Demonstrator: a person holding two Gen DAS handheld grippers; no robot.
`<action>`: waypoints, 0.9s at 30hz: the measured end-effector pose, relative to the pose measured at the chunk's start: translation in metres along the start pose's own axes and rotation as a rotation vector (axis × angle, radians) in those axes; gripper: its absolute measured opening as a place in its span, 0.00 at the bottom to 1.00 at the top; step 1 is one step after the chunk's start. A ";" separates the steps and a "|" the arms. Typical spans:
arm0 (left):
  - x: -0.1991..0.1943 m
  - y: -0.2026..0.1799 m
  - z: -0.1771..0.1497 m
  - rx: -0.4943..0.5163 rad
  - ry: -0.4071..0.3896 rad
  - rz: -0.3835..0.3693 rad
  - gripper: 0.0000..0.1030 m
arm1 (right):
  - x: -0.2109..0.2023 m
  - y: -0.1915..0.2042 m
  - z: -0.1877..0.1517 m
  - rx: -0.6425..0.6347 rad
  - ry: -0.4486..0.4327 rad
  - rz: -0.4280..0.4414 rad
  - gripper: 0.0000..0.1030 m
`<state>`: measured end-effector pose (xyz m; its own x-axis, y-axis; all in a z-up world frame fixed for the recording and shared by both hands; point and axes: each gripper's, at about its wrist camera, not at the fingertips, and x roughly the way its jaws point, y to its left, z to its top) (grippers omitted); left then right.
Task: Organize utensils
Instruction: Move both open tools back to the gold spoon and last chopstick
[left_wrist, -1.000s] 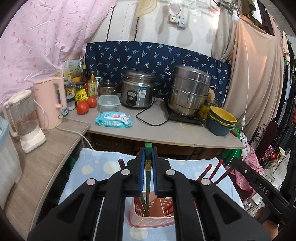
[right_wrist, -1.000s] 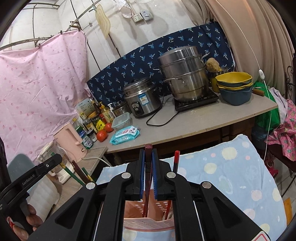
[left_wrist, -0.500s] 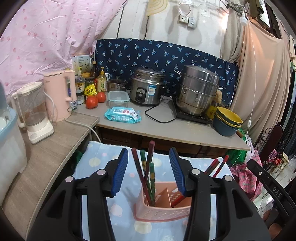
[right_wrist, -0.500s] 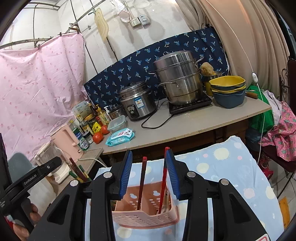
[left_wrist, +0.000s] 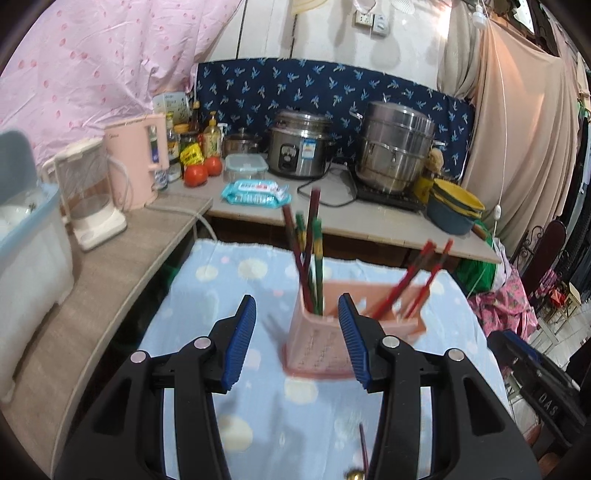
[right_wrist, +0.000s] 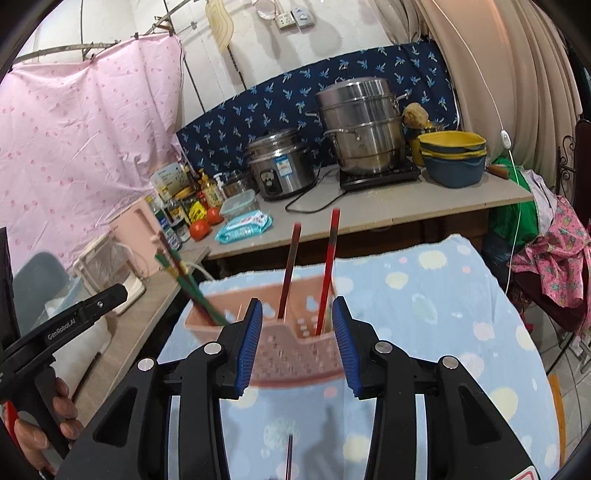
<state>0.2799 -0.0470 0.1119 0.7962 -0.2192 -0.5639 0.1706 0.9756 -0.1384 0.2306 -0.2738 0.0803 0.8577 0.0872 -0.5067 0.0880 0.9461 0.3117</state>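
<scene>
Your left claw (left_wrist: 297, 339) stands released with nothing between its blue pads, and so does your right claw (right_wrist: 297, 341); neither touches anything. In the right wrist view the side of the left tool reads "GenRobot.AI", with your left hand (right_wrist: 44, 424) wrapped round its grip; in the left wrist view the right tool shows "DAS", the rest cut off by the edge. Near you, a chopstick (right_wrist: 289, 456) lies on the blue dotted cloth (left_wrist: 229, 280), its near end hidden under the claw body. Just beyond the pads stands the pink basket (left_wrist: 317, 350), blurred: dark red and green chopsticks (left_wrist: 308, 258) in its left compartment, red chopsticks (left_wrist: 421, 273) in its right. Far off on the bench (right_wrist: 443, 201), the wet-wipe pack (left_wrist: 255, 191) and rice cooker (left_wrist: 299, 149) carry labels too small to read.
</scene>
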 end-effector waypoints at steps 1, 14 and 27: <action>-0.003 0.001 -0.009 0.003 0.014 0.004 0.43 | -0.003 0.001 -0.009 -0.004 0.015 0.001 0.38; -0.019 0.013 -0.112 0.003 0.192 0.029 0.43 | -0.030 0.010 -0.139 -0.057 0.233 -0.030 0.38; -0.022 0.013 -0.196 0.037 0.352 0.047 0.43 | -0.043 0.017 -0.228 -0.109 0.393 -0.042 0.36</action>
<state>0.1503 -0.0323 -0.0372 0.5562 -0.1587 -0.8158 0.1645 0.9832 -0.0790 0.0797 -0.1899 -0.0758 0.5936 0.1409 -0.7924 0.0465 0.9769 0.2085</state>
